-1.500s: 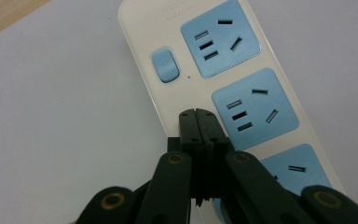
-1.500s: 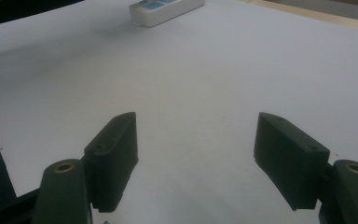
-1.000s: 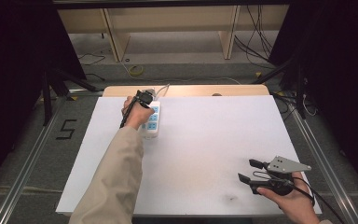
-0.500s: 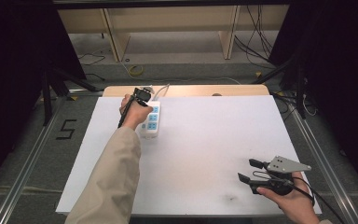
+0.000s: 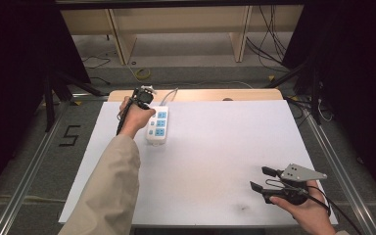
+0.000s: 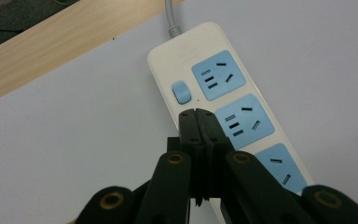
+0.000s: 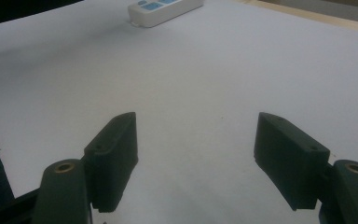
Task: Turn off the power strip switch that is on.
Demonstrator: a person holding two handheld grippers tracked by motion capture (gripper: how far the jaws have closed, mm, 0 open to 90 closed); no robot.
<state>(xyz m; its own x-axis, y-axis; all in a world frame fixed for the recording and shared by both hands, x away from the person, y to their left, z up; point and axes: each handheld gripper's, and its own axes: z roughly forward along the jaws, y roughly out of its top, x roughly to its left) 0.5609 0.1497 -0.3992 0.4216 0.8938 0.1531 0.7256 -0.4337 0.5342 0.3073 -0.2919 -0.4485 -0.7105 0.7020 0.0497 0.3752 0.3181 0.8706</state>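
Near bench (image 5: 215, 147) far-left edge, power strip (image 5: 157, 125) laid lengthwise front-to-back, cord end rearward. Left gripper (image 6: 197, 113) closed, empty, poised over switch (image 6: 180, 92). Right gripper (image 5: 263, 179) wide open, empty; broad free room between.

I count one power strip (image 5: 157, 125) on the table, with three blue sockets and one blue switch (image 6: 181, 92). I run two grippers: the left gripper (image 6: 199, 113) and the right gripper (image 7: 196, 140). One white sheet (image 5: 215, 161) covers the table.
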